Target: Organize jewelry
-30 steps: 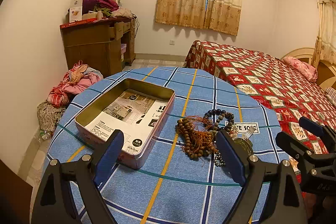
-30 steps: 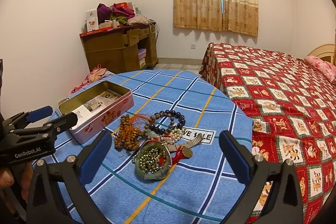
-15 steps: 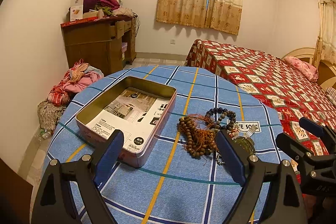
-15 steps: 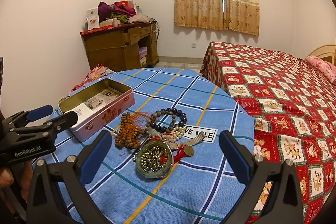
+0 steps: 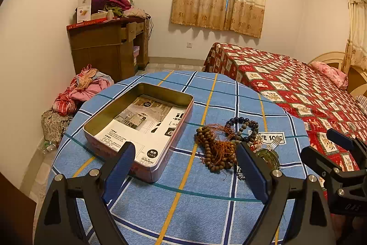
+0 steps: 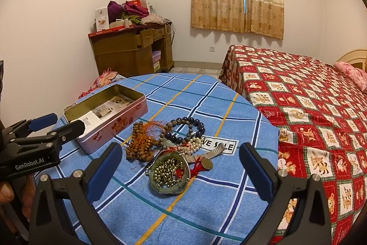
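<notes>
Nothing is put away yet. The tin box, left of middle, holds only paper. The pile of beads and bracelets lies beside it on the blue cloth. The left gripper and the right gripper both gape wide, holding nothing.

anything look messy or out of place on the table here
Yes: the jewelry lies in one tangled heap on the tablecloth, bracelets overlapping, beside the open tin, which holds only printed paper. Both grippers, left and right, are open, holding nothing.
</notes>
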### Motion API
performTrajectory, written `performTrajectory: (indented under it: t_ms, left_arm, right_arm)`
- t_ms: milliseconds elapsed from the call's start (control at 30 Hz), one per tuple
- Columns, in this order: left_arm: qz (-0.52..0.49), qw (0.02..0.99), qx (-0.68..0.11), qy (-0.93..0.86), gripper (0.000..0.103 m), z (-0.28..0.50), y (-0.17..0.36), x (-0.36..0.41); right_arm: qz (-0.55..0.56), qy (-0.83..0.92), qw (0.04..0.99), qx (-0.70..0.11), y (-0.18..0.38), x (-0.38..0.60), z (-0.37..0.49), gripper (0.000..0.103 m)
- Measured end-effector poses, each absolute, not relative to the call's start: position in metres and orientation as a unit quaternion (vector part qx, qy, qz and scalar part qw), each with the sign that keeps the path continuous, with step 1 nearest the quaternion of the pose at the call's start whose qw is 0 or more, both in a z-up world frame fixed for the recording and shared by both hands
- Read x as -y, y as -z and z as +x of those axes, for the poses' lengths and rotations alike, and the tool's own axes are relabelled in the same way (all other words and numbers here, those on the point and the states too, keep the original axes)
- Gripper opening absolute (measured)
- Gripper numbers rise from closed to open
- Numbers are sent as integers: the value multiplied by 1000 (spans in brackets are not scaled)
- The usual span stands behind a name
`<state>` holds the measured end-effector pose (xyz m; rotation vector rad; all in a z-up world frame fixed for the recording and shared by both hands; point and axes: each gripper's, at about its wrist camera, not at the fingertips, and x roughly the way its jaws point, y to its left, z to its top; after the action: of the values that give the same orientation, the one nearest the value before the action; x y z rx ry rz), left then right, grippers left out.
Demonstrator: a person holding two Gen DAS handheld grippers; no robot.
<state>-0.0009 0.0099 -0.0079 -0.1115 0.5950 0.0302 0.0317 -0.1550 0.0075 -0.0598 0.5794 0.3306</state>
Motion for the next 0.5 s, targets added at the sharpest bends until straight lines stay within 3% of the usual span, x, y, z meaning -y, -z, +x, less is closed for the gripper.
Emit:
performTrajectory:
  t_ms: [500]
  left_arm:
    - [-48, 947, -315, -24, 89, 7, 27, -13]
  right_arm:
    - [-47, -156, 941, -296, 7, 154, 37, 103]
